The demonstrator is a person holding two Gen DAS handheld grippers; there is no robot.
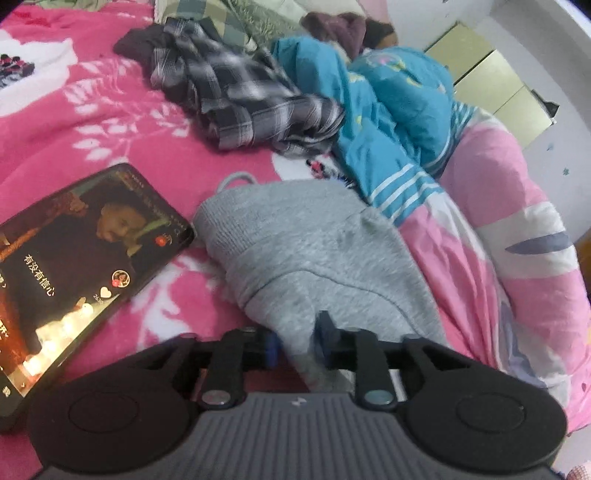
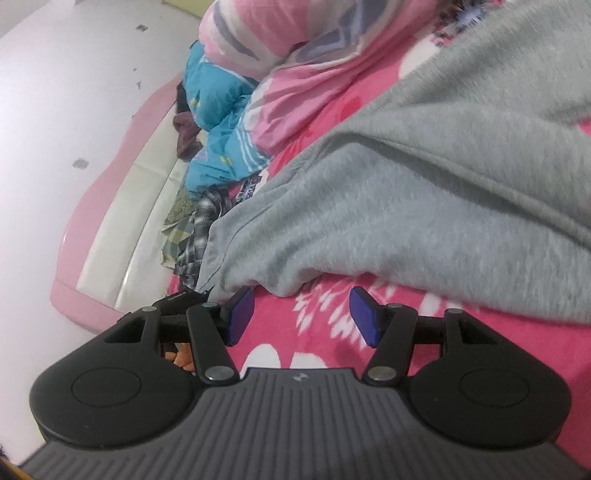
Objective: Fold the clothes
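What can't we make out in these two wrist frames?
- Grey sweatshirt: full shape unknown; left wrist view hides its near end behind the left gripper, right wrist view cuts it off at the right edge.
- Left grip: fabric lies between the jaws, but whether the pads press it is unclear.
- Plaid garment: motion-blurred, type unclear.
- Phone: cut off by the left edge.
- Dark clothes beyond the blue quilt: too small.

Both wrist cams low, close; shared grey garment point(image 1: 314, 254).

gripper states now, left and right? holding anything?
Left gripper: grey garment sits between its jaws; whether the pads pinch it cannot be told.
Right gripper: open, empty, just short of the grey garment's edge.
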